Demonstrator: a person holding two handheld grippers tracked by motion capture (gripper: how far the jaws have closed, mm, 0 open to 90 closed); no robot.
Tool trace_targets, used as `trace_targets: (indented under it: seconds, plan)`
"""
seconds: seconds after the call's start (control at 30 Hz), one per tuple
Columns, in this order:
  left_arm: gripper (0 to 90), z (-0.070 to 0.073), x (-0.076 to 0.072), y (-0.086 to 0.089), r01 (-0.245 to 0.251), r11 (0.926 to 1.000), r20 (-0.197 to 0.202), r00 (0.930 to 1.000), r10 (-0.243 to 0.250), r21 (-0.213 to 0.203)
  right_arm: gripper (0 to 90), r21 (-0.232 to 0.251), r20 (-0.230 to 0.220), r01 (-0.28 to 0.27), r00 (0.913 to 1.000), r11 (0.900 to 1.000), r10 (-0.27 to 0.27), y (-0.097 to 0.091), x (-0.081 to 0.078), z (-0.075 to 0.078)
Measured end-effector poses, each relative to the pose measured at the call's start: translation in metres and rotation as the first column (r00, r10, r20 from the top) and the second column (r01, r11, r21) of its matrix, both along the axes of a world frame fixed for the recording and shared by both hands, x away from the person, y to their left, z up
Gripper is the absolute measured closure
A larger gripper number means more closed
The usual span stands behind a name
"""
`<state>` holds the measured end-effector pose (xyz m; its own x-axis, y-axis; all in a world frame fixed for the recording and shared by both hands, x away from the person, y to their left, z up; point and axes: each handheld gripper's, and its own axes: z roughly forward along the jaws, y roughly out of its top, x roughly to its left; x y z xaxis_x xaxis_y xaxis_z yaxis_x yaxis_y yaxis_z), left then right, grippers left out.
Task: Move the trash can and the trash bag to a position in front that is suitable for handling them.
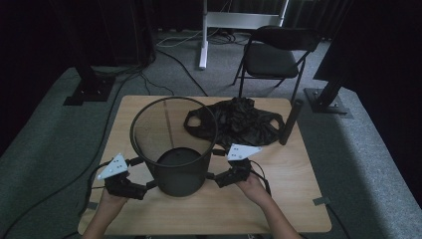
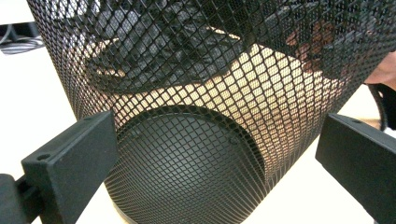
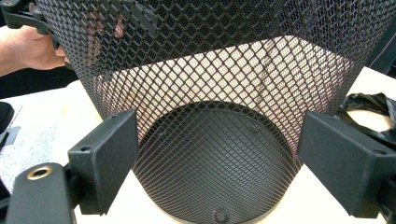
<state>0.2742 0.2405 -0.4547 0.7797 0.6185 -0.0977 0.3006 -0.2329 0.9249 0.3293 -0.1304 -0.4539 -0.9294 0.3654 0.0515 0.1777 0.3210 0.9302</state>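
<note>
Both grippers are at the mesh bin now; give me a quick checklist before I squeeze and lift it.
1. Left gripper open, jaws either side of the mesh wastebasket wall: ok.
2. Right gripper open, jaws straddling the opposite side: ok.
3. Jaws actually touching the mesh: cannot tell.
4. Wastebasket upright on the wooden table: ok.
5. Black plastic bag lying outside the wastebasket, behind it: ok.
6. Black cylinder standing apart from the lift path: ok.

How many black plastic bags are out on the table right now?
1. The black plastic bag lies crumpled on the table behind and to the right of the mesh bin, beside a dark roll. More bags may be wound in that roll.
</note>
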Motion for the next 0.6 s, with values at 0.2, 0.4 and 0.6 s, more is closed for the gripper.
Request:
trace_targets:
  seconds: [0.2, 0.4, 0.6]
  plan:
    - [0.0, 0.0, -0.006, -0.018, 0.014, 0.9998, 0.007, 0.9999, -0.014, 0.017, 12.6, -0.009, 0.019, 0.016, 0.9997, 0.9998, -0.016, -0.018, -0.011, -0.001]
    - [0.0, -0.001, -0.009, -0.026, 0.036, 0.9993, 0.001, 0.9994, -0.036, -0.008, 12.5, -0.029, 0.034, 0.016, 0.9993, 0.9994, -0.015, -0.03, -0.018, 0.0]
    - [0.0, 0.002, -0.013, -0.023, 0.012, 0.9999, 0.049, 0.9987, -0.012, -0.01, 12.6, -0.043, 0.017, -0.014, 0.9997, 0.999, 0.015, -0.042, -0.019, -0.001]
